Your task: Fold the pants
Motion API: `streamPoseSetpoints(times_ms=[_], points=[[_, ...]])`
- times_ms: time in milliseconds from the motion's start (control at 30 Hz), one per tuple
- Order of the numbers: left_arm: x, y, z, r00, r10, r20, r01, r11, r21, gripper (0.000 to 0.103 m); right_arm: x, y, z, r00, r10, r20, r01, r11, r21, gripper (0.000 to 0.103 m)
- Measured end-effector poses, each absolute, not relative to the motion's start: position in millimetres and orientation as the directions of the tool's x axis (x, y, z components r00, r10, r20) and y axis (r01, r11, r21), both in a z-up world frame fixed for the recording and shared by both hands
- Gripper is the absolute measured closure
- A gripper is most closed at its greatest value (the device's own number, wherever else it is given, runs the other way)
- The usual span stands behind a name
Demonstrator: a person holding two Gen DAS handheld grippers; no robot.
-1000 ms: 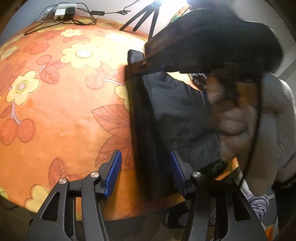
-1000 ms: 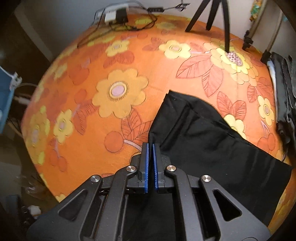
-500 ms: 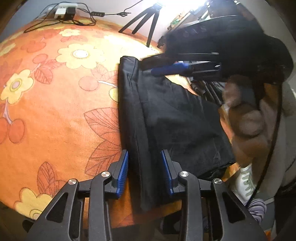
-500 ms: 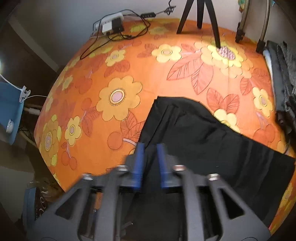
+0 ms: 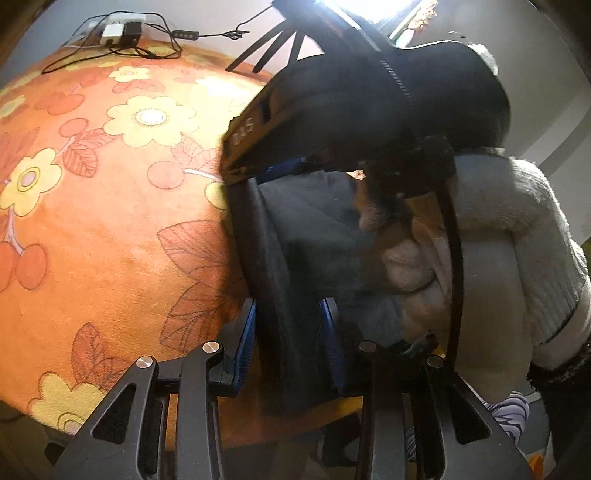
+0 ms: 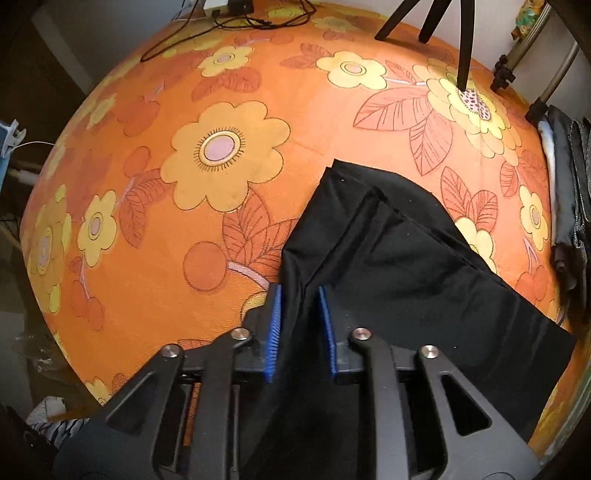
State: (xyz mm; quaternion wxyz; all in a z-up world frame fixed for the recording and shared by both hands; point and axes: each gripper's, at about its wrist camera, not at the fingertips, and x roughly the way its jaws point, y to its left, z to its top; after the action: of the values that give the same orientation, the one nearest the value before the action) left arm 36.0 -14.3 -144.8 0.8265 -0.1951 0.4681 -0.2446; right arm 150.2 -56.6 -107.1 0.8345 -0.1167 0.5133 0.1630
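Note:
Black pants [image 6: 399,280] lie folded on an orange floral cloth [image 6: 155,236], seen dark grey in the left wrist view [image 5: 306,251]. My left gripper [image 5: 290,341] is open, its blue pads straddling the folded left edge of the pants near the table's front edge. My right gripper [image 6: 300,325] is open, its pads straddling a raised fold of the pants at the near edge. The right gripper's body and the person's hand [image 5: 406,236] in a white sleeve fill the right of the left wrist view and hide the far part of the pants.
A tripod's black legs [image 6: 461,40] stand on the cloth at the back. A power strip with cables [image 5: 118,31] lies at the far back left. Dark folded clothing [image 6: 569,192] is stacked at the right edge. The table edge drops off close to both grippers.
The right gripper was shut on the pants' edge a second ago and has opened, now straddling the fold. The left gripper narrowed, then widened again around the left edge.

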Motion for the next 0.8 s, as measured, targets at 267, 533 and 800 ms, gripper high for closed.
streamPoseSetpoints(times_ms=[267, 533, 800], points=[[41.2, -21.2, -146.8, 0.461, -0.532, -0.710, 0.181, 0.840, -0.511, 0.049, 141.1, -75.8, -86.1, 0.448, 0.233, -0.863, -0.377, 0.924, 0.054, 0.098], [45.8, -35.2, -154.9, 0.440, -0.575, -0.690, 0.198, 0.811, -0.550, 0.071, 131.9, -95.3, -66.7, 0.485, 0.291, -0.824, -0.357, 0.927, 0.117, 0.098], [30.8, -63.0, -124.2, 0.521, -0.570, -0.635, 0.333, 0.821, -0.464, 0.087, 121.1, -140.8, -47.5, 0.531, 0.397, -0.749, -0.325, 0.911, 0.253, 0.099]])
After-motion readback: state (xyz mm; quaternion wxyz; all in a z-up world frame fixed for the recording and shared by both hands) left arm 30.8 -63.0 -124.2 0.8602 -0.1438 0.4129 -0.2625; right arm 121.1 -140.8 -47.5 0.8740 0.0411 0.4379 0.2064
